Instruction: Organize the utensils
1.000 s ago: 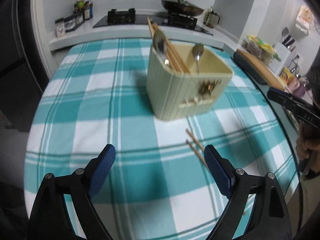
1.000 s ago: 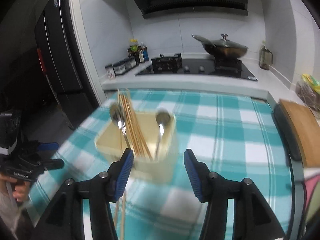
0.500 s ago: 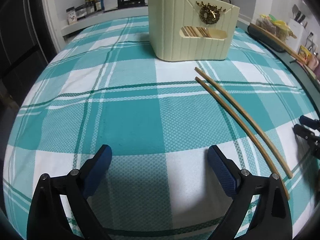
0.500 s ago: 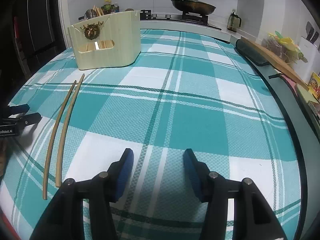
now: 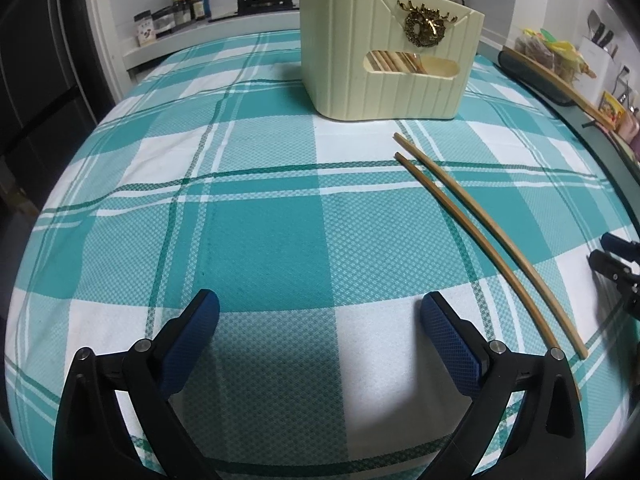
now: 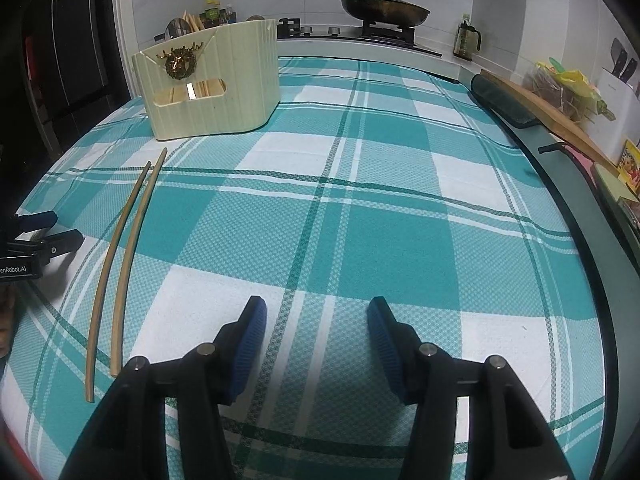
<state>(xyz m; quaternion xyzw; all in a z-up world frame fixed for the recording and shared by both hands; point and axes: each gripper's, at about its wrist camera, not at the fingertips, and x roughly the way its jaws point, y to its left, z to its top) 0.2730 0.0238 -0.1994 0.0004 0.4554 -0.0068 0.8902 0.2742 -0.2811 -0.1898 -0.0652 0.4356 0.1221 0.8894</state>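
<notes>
Two loose wooden chopsticks [image 5: 486, 220] [image 6: 131, 240] lie side by side on the teal checked tablecloth [image 5: 260, 232], in front of a cream utensil holder [image 5: 360, 72] [image 6: 240, 92]. Spoons [image 6: 176, 28] and more chopsticks stand in the holder. My left gripper [image 5: 319, 300] sits low over the cloth, left of the loose pair; its jaws are opening wide with nothing between them. My right gripper [image 6: 316, 304] hovers right of the pair, half open and empty. Each gripper's tips show at the edge of the other's view, the right gripper [image 5: 612, 256] and the left gripper [image 6: 36, 232].
A stove with a lidded pan [image 6: 384, 8] runs along the back counter, with spice jars [image 5: 176, 16] to its left. A wooden cutting board [image 6: 552, 112] and a knife block [image 6: 620, 76] flank the table's right edge. A dark fridge [image 6: 60, 60] stands left.
Both grippers dropped from above the holder to just over the cloth, then stayed still. The holder now looks far and the chopsticks lie close. The left jaws spread a little wider.
</notes>
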